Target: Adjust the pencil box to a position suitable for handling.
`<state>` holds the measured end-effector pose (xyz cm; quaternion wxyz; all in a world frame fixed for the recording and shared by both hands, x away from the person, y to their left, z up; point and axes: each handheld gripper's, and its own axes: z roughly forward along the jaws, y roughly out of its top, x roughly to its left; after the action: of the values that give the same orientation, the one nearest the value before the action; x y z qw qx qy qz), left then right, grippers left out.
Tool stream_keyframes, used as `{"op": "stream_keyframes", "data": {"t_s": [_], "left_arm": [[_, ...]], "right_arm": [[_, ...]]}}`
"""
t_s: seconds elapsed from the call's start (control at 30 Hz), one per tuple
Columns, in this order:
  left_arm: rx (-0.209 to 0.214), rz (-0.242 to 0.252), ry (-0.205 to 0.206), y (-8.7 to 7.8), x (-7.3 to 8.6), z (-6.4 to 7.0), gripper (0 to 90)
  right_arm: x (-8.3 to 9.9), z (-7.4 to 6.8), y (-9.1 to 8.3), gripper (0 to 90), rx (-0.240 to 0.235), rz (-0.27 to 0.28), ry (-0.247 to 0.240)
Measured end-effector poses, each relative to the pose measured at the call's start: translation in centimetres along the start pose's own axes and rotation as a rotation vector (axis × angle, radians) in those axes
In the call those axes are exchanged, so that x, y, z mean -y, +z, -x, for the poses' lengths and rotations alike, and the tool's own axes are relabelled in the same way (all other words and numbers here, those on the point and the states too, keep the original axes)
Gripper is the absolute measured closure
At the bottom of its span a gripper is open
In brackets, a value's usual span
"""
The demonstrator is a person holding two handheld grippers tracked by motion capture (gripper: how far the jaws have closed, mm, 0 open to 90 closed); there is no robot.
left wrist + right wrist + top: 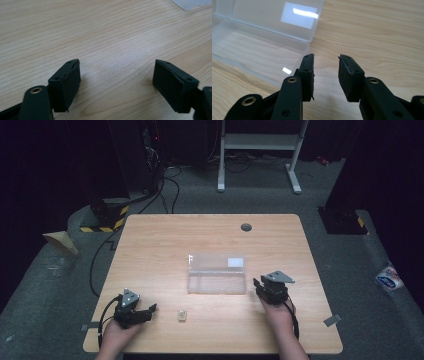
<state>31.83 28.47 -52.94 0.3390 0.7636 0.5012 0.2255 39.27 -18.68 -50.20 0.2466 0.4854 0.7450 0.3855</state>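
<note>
Two grippers: both sat low at the near edge of the table, each held in a person's hand.
Surface: a light wood-grain rectangular table (pixel 165 240) with a small round grey grommet (pixel 246 227) near its far edge.
Room: dark, with grey carpet around the table, a white metal frame stand (pixel 260 142) beyond the far edge, black cables on the floor and a block with yellow-black hazard stripes (pixel 107 217) at far left.
Floor extras: a tan wedge-shaped piece (pixel 61 242) lay left of the table and a white-blue packet (pixel 389 277) right of it.
Box: a clear plastic rectangular box with its lid folded open (pixel 216 273) lay at the table's middle, a white label on the lid.
Small piece: a small tan block-like object (pixel 182 315) lay on the bare wood near the front edge, between the two grippers, closer to the left one and apart from the box.
Left gripper (pixel 150 310): jaws spread wide over bare wood in the left gripper view (pixel 116 77), nothing between them; its tips pointed toward the tan piece, near it but not touching.
Right gripper (pixel 257 285): jaws parted narrowly and empty (pixel 325 75), just beside the box's right end, with the box's corner close ahead at the left in the right gripper view (pixel 262 50).
</note>
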Motion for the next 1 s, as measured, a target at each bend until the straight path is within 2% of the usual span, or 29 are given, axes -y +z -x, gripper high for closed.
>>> {"op": "stream_keyframes", "data": {"t_s": [0.03, 0.13, 0.23, 0.27, 0.33, 0.4, 0.5, 0.57, 0.67, 0.7, 0.73, 0.83, 1.0], "left_arm": [[0.000, -0.001, 0.001, 0.0, 0.0, 0.0, 20.0], [-0.001, -0.006, 0.004, 0.0, -0.1, 0.0, 19.1], [0.004, -0.004, 0.005, 0.1, -0.1, 0.0, 17.8], [0.003, -0.005, 0.006, 0.2, -0.1, 0.0, 17.6], [0.006, -0.006, 0.005, 0.3, -0.2, 0.1, 16.9], [0.009, -0.009, 0.012, 0.4, -0.3, 0.0, 16.5], [0.013, -0.011, 0.018, 0.5, -0.5, 0.0, 16.5], [0.016, -0.014, 0.018, 0.5, -0.5, 0.0, 16.5], [0.012, -0.015, 0.008, 0.6, -0.7, 0.1, 18.8], [0.008, -0.021, 0.007, 0.6, -0.8, 0.2, 18.8], [0.007, -0.019, 0.004, 0.5, -0.9, 0.4, 27.4], [0.010, -0.005, 0.031, 0.2, -1.2, 1.2, 28.4], [0.052, 0.015, 0.070, -0.2, -1.6, 2.6, 31.7]], "right_arm": [[0.6, 0.6, -0.5, 60.7, 0.019, 0.011, 0.011], [1.1, 1.4, -1.0, 59.2, 0.043, 0.005, 0.008], [1.8, 2.8, -1.8, 53.0, 0.081, 0.008, 0.019], [2.1, 3.3, -2.0, 51.4, 0.089, 0.004, 0.035], [2.5, 4.4, -2.3, 49.0, 0.091, -0.024, 0.065], [3.4, 5.9, -3.2, 44.5, 0.126, -0.066, 0.059], [4.2, 6.6, -3.7, 40.3, 0.141, -0.082, 0.066], [4.8, 6.8, -3.8, 33.8, 0.165, -0.106, 0.087], [5.1, 6.3, -3.5, 26.2, 0.160, -0.138, 0.078], [5.1, 6.3, -3.5, 26.2, 0.160, -0.138, 0.078], [5.0, 6.4, -3.4, 25.6, 0.146, -0.140, 0.087], [5.0, 6.5, -3.4, 25.8, 0.143, -0.142, 0.093], [5.0, 6.5, -3.4, 25.9, 0.141, -0.142, 0.089]]}}
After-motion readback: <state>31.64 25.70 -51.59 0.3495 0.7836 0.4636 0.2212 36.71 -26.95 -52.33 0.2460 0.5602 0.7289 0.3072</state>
